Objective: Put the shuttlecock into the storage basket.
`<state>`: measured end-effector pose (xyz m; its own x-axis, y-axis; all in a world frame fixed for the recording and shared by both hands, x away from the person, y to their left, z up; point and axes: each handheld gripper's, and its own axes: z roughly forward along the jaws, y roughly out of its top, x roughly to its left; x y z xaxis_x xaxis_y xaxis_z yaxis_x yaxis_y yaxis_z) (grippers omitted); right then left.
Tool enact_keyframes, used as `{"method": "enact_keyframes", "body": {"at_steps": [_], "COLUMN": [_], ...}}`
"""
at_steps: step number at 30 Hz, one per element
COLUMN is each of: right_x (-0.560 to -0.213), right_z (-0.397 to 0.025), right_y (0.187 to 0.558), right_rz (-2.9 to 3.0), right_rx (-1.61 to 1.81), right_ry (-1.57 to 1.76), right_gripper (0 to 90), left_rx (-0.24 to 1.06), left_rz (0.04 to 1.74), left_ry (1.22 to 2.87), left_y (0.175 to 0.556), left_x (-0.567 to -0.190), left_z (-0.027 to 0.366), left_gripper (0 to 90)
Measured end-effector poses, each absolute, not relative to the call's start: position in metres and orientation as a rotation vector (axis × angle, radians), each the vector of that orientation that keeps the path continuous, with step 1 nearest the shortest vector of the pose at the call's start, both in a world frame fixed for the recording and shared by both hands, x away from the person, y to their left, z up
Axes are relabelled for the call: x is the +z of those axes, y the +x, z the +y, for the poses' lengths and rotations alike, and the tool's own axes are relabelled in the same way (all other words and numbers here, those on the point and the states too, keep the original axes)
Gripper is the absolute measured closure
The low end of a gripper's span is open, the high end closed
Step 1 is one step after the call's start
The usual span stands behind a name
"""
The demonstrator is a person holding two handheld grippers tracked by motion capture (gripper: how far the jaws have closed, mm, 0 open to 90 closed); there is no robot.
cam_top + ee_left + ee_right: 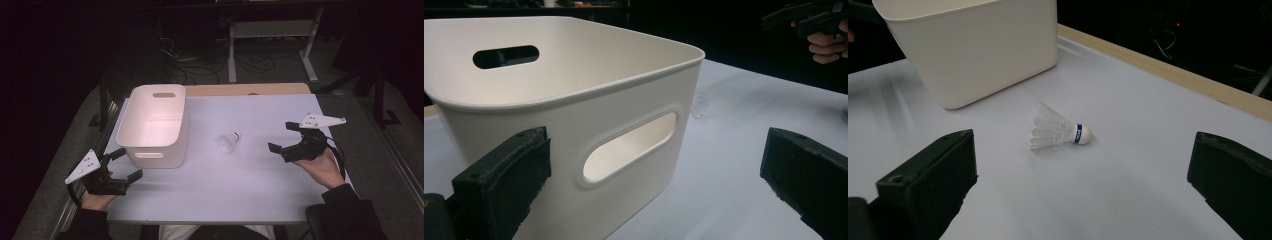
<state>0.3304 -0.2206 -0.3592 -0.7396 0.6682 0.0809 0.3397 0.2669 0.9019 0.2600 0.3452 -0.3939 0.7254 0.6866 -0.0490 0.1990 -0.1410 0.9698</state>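
A white shuttlecock [228, 142] [1059, 132] with a blue band lies on its side in the middle of the white table [240, 185]. A white plastic bin [152, 125] [574, 100] [968, 45] with slot handles stands at the left, and it looks empty. My right gripper [283, 136] [1083, 185] is open, a short way right of the shuttlecock and facing it. My left gripper [126, 163] [659, 185] is open near the bin's front left corner, holding nothing. The other hand with its gripper [809, 20] shows far off in the left gripper view.
A wooden strip [245, 89] [1168, 70] runs along the table's far edge. Beyond it stand a desk frame [272, 40] and cables on the dark floor. Bare tabletop lies between the bin, the shuttlecock and the near edge.
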Motion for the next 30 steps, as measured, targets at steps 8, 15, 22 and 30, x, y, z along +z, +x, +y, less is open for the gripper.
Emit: {"method": "enact_keyframes", "body": {"at_steps": [8,15,22,30], "right_x": [-0.352,-0.348,-0.345,-0.343], "right_z": [-0.214,-0.206,-0.2,-0.19], "right_y": [0.337,0.345,0.35,0.355], "right_rz": [2.258,2.294,2.318,2.355], "right_rx": [1.459,1.45,1.436,1.423], "right_ry": [0.903,0.881,0.862,0.835], "right_gripper": [0.0,0.0,0.0,0.0], "left_rx": [0.489,0.487,0.483,0.482], "left_rz": [0.714,0.715,0.714,0.714], "left_ry": [1.698,1.698,1.703,1.703], "left_y": [0.26,0.26,0.26,0.26], "left_x": [-0.394,-0.394,-0.394,-0.394], "left_z": [0.345,0.344,0.344,0.344], "left_gripper": [0.0,0.0,0.0,0.0]}}
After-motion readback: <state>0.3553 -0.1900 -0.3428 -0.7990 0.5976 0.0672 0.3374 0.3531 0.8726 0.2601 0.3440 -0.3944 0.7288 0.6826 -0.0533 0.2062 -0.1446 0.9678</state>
